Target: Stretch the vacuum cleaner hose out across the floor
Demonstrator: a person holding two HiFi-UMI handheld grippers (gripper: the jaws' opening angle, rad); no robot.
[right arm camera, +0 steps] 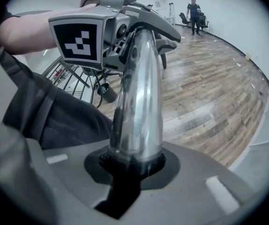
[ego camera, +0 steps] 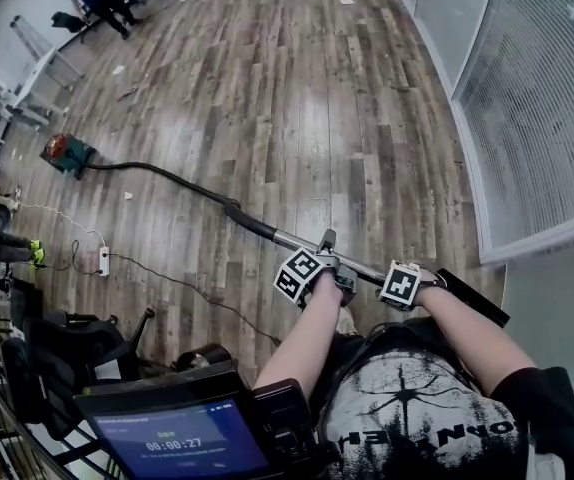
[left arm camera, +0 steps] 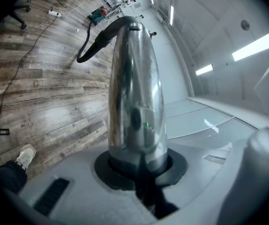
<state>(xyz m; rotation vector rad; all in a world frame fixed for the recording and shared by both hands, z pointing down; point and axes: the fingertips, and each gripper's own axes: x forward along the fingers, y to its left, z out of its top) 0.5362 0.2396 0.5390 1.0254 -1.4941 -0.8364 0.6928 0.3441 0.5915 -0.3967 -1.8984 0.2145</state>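
The left hand-held gripper [ego camera: 333, 266] and the right hand-held gripper [ego camera: 419, 281] are both clenched around the same shiny metal wand [ego camera: 297, 241]. Each gripper view shows the chrome tube seated tight between that gripper's jaws. The two grips sit near each other on the wand, just in front of the person's chest, and a black end piece [ego camera: 472, 296] sticks out past the right one.

Beyond the left grip, the wand joins the black vacuum cleaner hose [ego camera: 172, 176]. The hose crosses the wooden floor [ego camera: 307, 108] to the vacuum cleaner body [ego camera: 67, 154], which stands well away near a power strip [ego camera: 104, 261] and its cable.

Likely risks: the hose looks almost straight, with only a gentle bend left, so a stronger pull could drag or tip the vacuum cleaner body towards the cable. The chrome is smooth and round and may twist or slide in the jaws. The black end piece is near the glass partition [ego camera: 527, 118] and could strike it if swung.

In the head view the hose's long axis runs on a diagonal from the body at upper left to the wand at lower right. The wand continues that line, pointing back at the body.
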